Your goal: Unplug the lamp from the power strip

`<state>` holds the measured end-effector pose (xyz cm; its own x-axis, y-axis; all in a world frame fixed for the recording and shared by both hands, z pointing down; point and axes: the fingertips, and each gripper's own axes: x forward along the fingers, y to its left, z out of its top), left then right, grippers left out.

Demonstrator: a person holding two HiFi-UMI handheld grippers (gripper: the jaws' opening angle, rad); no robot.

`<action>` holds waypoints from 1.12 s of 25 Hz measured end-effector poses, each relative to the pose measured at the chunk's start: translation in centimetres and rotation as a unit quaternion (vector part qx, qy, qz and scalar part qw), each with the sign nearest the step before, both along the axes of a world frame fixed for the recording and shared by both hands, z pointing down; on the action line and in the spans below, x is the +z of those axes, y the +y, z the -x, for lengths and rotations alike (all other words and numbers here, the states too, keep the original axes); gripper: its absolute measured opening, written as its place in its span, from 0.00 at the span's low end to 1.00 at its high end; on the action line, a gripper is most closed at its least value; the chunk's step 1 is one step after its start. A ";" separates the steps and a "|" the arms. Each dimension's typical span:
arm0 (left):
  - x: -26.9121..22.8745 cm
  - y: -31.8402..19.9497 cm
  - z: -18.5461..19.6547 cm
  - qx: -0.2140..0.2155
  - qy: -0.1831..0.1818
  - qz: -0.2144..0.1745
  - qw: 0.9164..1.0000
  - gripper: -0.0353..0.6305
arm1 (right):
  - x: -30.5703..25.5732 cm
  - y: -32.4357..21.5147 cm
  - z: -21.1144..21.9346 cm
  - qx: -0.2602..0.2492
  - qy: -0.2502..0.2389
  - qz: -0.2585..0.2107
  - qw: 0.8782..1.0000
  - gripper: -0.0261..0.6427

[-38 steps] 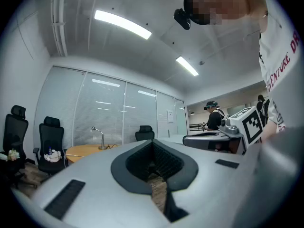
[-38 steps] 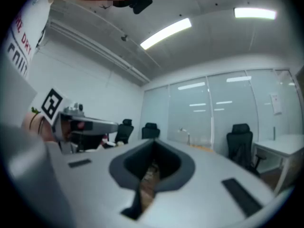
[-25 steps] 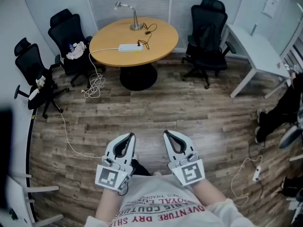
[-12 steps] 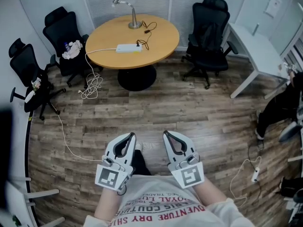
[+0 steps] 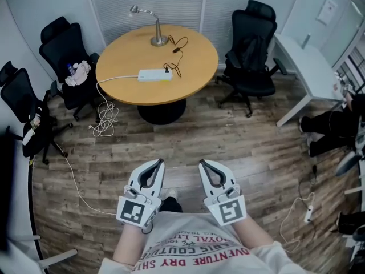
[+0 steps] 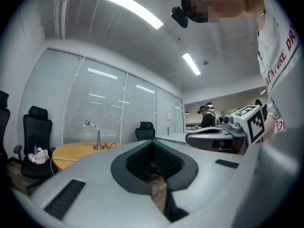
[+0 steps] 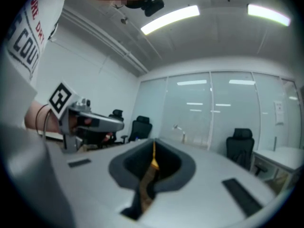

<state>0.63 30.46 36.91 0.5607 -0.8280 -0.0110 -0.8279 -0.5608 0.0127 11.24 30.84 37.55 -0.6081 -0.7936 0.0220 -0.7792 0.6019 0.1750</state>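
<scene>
A silver gooseneck lamp (image 5: 149,25) stands at the far side of the round wooden table (image 5: 125,84). Its black cord (image 5: 177,49) runs to a white power strip (image 5: 154,75) lying mid-table, with the black plug at the strip's right end. Both grippers are held close to the person's body, well short of the table. My left gripper (image 5: 153,165) is shut with nothing in it; my right gripper (image 5: 206,165) is also shut and holds nothing. The lamp (image 6: 96,136) shows small in the left gripper view, and the lamp (image 7: 180,131) shows faintly in the right gripper view.
Black office chairs stand around the table: two at the left (image 5: 60,53), one at the right (image 5: 251,44). The strip's white cable (image 5: 104,116) trails off the table onto the wood floor. A white desk (image 5: 308,61) stands at the right, with another cable (image 5: 302,210) on the floor.
The view has moved closer to the table, which now sits lower and larger in the head view. Both grippers stay shut in the same place before the body.
</scene>
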 end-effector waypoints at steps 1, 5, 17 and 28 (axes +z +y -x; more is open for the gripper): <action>0.0 -1.4 0.7 0.003 0.000 0.001 1.000 0.09 | 0.1 -1.4 0.6 0.004 0.001 0.002 1.000 0.08; -0.3 -6.4 3.2 0.009 0.007 0.009 1.000 0.09 | 0.5 -6.8 2.8 0.018 -0.007 0.017 1.000 0.08; 1.8 -16.8 7.6 -0.022 0.012 0.037 0.999 0.09 | 3.2 -19.0 6.0 0.002 -0.021 0.067 0.998 0.08; 2.1 -30.7 6.7 -0.118 -0.009 0.026 0.993 0.09 | 3.9 -35.6 5.0 -0.087 -0.010 0.067 0.994 0.08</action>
<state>-6.11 -0.20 39.05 0.3500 -0.9358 0.0429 -0.9367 -0.3494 0.0204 6.20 -4.74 41.47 -0.7377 -0.6668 0.1063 -0.6634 0.7450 0.0693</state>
